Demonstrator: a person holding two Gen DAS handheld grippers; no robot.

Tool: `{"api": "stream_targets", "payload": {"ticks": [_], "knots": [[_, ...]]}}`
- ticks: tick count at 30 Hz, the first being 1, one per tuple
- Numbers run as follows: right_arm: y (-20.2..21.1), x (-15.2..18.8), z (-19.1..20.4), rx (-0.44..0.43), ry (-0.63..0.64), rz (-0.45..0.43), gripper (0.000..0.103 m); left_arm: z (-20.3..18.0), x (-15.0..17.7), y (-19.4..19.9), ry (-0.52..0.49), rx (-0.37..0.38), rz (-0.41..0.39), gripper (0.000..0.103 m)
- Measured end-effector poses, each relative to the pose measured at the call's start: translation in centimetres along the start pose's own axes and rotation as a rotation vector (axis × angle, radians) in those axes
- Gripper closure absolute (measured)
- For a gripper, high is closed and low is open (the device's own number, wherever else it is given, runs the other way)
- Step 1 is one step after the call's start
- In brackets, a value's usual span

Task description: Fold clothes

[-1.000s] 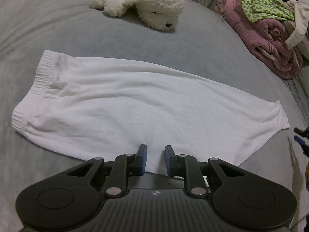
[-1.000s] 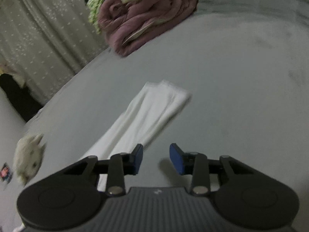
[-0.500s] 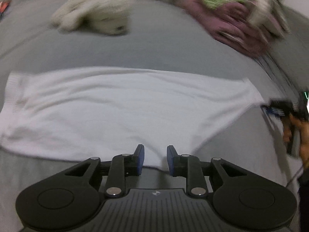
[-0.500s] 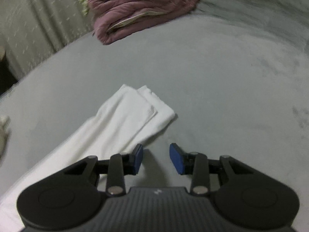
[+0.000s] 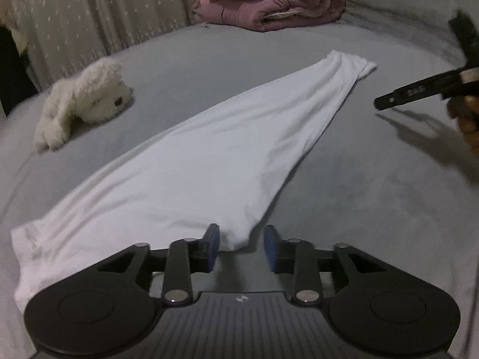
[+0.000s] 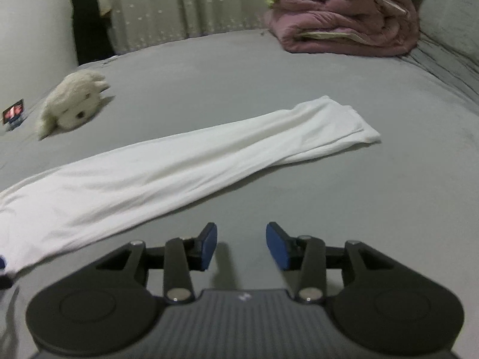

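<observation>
We hold both tongs open and empty over the grey bed (image 6: 344,179). The left tongs (image 5: 241,246) hover with their jaws apart at the near edge of the white garment (image 5: 209,155): a fold of its hem bulges into the gap between the blue pads (image 5: 213,246), though we cannot tell whether it touches them. From there the cloth runs flat, ahead and to the right, narrowing to its far end. The right tongs (image 6: 242,246) sit spread wide above bare sheet, the garment (image 6: 179,167) lying just ahead of them and stretching off to their left. Beyond the cloth, left of both tongs, lies a plush toy (image 6: 71,103); farther ahead and to the right sits a pink quilt (image 6: 344,27)
</observation>
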State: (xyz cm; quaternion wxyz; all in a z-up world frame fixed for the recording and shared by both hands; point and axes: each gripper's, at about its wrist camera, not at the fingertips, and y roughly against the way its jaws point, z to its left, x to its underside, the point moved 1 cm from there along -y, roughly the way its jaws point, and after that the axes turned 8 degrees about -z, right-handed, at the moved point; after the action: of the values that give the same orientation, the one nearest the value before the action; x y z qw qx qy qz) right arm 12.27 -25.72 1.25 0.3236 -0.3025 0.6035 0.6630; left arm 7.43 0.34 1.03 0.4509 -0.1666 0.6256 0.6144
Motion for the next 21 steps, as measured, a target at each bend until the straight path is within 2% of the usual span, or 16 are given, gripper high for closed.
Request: {"api": "stream_targets", "payload": {"ticks": [1,2,3,10,12,15,18,21], "knots": [[0.4,0.2,0.4,-0.006,0.006,0.001,0.063,0.0,0.1,-0.4,-0.007,-0.024,0.007,0.069],[0.8,0.5,1.0,-0.023,0.015,0.003,0.063,0.8,0.0,-0.5,0.037,-0.021,0.009,0.086],[1.1,0.8,1.5,-0.044,0.026,0.005,0.063,1.7,-0.1,-0.7,0.092,-0.011,0.009,0.094],[1.7,2.5,5.9,-0.171,0.239,0.005,0.064,7.8,-0.9,-1.5,0.477,0.058,0.011,0.096],[1.6,2.5,7.2,-0.206,0.284,0.000,0.064,9.3,-0.7,-1.8,0.591,0.102,0.017,0.096],[1.5,2.1,9.7,-0.237,0.391,-0.019,0.064,10.3,0.0,-1.9,0.684,0.141,0.031,0.097],[1.1,1.6,12.4,-0.293,0.481,-0.025,0.063,10.4,0.1,-2.2,0.684,0.136,0.038,0.097],[0.1,1.6,14.9,-0.350,0.539,0.007,0.063,10.3,0.3,-2.2,0.696,0.136,0.035,0.097]]}}
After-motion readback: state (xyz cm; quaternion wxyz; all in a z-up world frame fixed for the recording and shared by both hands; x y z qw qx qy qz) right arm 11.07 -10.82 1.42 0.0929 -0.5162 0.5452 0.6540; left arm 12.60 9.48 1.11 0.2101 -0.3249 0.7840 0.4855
